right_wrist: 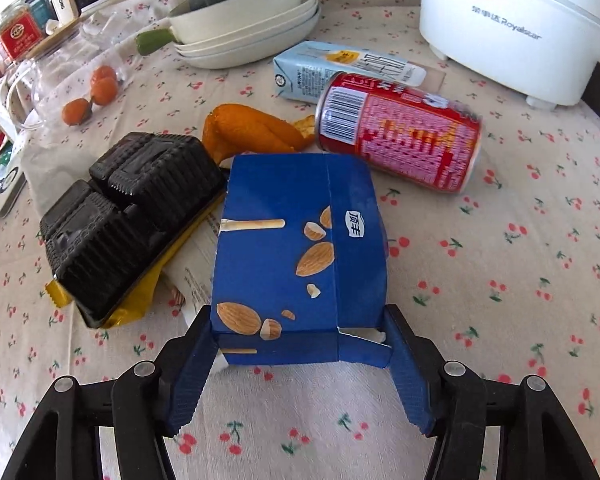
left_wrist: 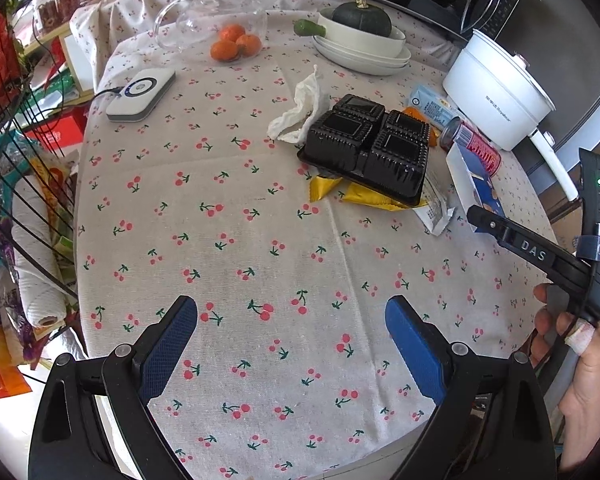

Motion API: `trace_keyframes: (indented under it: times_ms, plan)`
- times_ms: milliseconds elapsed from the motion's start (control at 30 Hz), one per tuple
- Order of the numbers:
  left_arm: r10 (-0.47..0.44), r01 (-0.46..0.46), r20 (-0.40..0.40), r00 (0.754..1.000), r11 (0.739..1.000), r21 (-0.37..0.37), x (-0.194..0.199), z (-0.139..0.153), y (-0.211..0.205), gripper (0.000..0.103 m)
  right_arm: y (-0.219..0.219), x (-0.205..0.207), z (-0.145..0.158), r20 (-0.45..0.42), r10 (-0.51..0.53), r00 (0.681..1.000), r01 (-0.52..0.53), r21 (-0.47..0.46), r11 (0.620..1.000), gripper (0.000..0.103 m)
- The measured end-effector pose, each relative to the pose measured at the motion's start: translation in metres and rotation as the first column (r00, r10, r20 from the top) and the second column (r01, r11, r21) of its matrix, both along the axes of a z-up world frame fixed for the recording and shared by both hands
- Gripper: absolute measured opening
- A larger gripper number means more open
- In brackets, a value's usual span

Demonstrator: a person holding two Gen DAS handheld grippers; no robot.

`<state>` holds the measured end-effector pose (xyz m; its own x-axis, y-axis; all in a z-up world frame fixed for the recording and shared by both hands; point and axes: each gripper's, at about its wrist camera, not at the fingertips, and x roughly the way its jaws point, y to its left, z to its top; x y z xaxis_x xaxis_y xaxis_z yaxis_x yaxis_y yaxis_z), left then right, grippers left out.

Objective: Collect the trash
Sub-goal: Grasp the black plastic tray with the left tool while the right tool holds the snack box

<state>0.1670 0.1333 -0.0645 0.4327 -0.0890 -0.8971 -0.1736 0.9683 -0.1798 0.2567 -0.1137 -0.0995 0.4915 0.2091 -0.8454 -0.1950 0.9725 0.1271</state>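
On the cherry-print tablecloth (left_wrist: 228, 240), the trash lies in one cluster, and the blue box (right_wrist: 296, 256) serves as the reference. Left of the box, touching its edge, sits the black tray (right_wrist: 136, 220), upside down on yellow wrappers (right_wrist: 136, 300); a crumpled tissue (left_wrist: 300, 112) lies at the tray's far left side. Behind the box is an orange peel (right_wrist: 252, 132). Behind and right of the box lies the red can (right_wrist: 400, 140) on its side, with a pale carton (right_wrist: 340, 68) beyond it and the white pot (right_wrist: 516, 28) farther back. The left gripper (left_wrist: 292, 344) hangs over bare cloth, near side of the cluster, its jaws wide apart with nothing between them. The right gripper (right_wrist: 300, 344) straddles the near end of the box, one blue pad against each side wall, jaws at mid width gripping the box. The box rests on the cloth.
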Motion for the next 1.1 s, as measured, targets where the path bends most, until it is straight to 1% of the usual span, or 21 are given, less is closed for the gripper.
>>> trace_keyframes:
  times_ms: [100,133,167,200,233,267,300,367,467,533,700,800,867,900,933,967,1000,1033,1067,1100]
  plan:
    - [0.004,-0.004,0.007,1.000,0.999,-0.034,0.009,0.004,-0.004,0.097,-0.016,-0.009,0.013,-0.011,-0.022,1.000,0.022,0.013,1.000,0.069]
    - [0.005,-0.005,0.015,1.000,0.999,-0.034,0.013,0.006,-0.005,0.097,-0.021,-0.012,0.017,-0.017,-0.029,0.999,0.029,0.018,0.999,0.069]
    - [-0.005,0.005,0.030,1.000,1.000,-0.006,0.019,0.009,-0.009,0.096,-0.027,-0.016,0.020,-0.024,-0.035,0.999,0.035,0.024,0.999,0.069]
    - [-0.025,0.022,0.046,0.999,0.999,0.049,0.026,0.012,-0.014,0.096,-0.033,-0.020,0.024,-0.031,-0.038,0.999,0.038,0.030,0.999,0.069]
    - [-0.056,0.048,0.062,0.997,0.991,0.126,0.033,0.014,-0.021,0.096,-0.040,-0.024,0.028,-0.037,-0.040,0.999,0.042,0.041,0.998,0.069]
    - [-0.093,0.076,0.075,0.993,0.975,0.208,0.039,0.015,-0.028,0.096,-0.046,-0.028,0.031,-0.042,-0.043,0.998,0.046,0.052,0.998,0.069]
    - [-0.132,0.105,0.082,0.988,0.956,0.275,0.044,0.014,-0.034,0.095,-0.053,-0.032,0.034,-0.047,-0.047,0.998,0.050,0.064,0.997,0.069]
    - [-0.203,0.158,0.079,0.976,0.910,0.384,0.054,0.007,-0.046,0.093,-0.064,-0.038,0.039,-0.048,-0.051,0.998,0.055,0.073,0.996,0.069]
    - [-0.292,0.233,0.049,0.955,0.844,0.483,0.069,-0.008,-0.061,0.088,-0.080,-0.046,0.046,-0.033,-0.053,0.998,0.054,0.050,0.997,0.069]
    - [-0.344,0.275,0.027,0.939,0.794,0.542,0.077,-0.015,-0.070,0.086,-0.092,-0.049,0.048,-0.030,-0.062,0.998,0.063,0.038,0.997,0.069]
    - [-0.438,0.358,-0.034,0.898,0.683,0.636,0.094,-0.027,-0.081,0.085,-0.121,-0.052,0.049,-0.040,-0.090,0.995,0.092,0.037,0.995,0.069]
    - [-0.493,0.402,-0.073,0.867,0.606,0.686,0.101,-0.033,-0.092,0.085,-0.133,-0.054,0.050,-0.042,-0.100,0.994,0.101,0.035,0.994,0.069]
    - [-0.533,0.436,-0.105,0.840,0.546,0.715,0.102,-0.038,-0.102,0.085,-0.140,-0.055,0.050,-0.044,-0.104,0.994,0.106,0.034,0.994,0.069]
    - [-0.552,0.450,-0.123,0.825,0.509,0.733,0.103,-0.041,-0.107,0.085,-0.142,-0.056,0.050,-0.046,-0.105,0.993,0.107,0.035,0.994,0.069]
    - [-0.571,0.463,-0.144,0.809,0.467,0.753,0.103,-0.044,-0.112,0.085,-0.144,-0.057,0.050,-0.048,-0.106,0.993,0.108,0.037,0.993,0.069]
    - [-0.585,0.472,-0.160,0.795,0.432,0.769,0.104,-0.046,-0.117,0.084,-0.146,-0.057,0.050,-0.050,-0.106,0.993,0.108,0.038,0.993,0.069]
    - [-0.598,0.480,-0.173,0.783,0.404,0.779,0.104,-0.047,-0.120,0.081,-0.147,-0.058,0.050,-0.053,-0.106,0.993,0.108,0.038,0.993,0.069]
    - [-0.607,0.489,-0.185,0.773,0.383,0.784,0.105,-0.048,-0.123,0.080,-0.148,-0.059,0.049,-0.054,-0.104,0.993,0.106,0.036,0.994,0.069]
    - [-0.614,0.498,-0.196,0.764,0.369,0.785,0.106,-0.049,-0.126,0.078,-0.148,-0.059,0.049,-0.054,-0.103,0.993,0.104,0.033,0.994,0.069]
    - [-0.619,0.506,-0.204,0.758,0.362,0.783,0.107,-0.049,-0.129,0.073,-0.148,-0.060,0.049,-0.054,-0.101,0.993,0.102,0.029,0.994,0.069]
